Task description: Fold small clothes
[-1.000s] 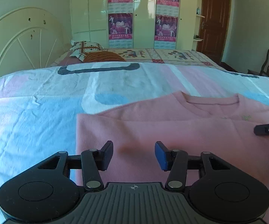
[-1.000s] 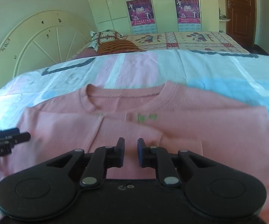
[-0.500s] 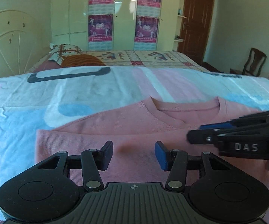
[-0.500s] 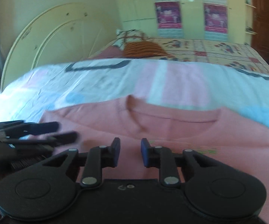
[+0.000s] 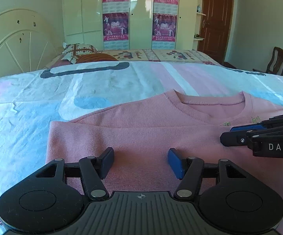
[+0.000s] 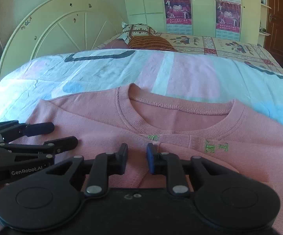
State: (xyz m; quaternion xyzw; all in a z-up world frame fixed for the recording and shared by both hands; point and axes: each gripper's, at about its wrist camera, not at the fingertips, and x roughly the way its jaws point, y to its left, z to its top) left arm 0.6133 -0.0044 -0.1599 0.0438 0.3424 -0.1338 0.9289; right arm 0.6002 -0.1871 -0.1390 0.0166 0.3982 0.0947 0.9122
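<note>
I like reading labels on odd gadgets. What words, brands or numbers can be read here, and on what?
"DAS": white letters on the right gripper, seen from the left camera.
"GenRobot.AI": on the left gripper, seen from the right camera.
"2010": on a wardrobe poster; its smaller print is too small to read.
Green stitching on the pink sweater: unreadable.
</note>
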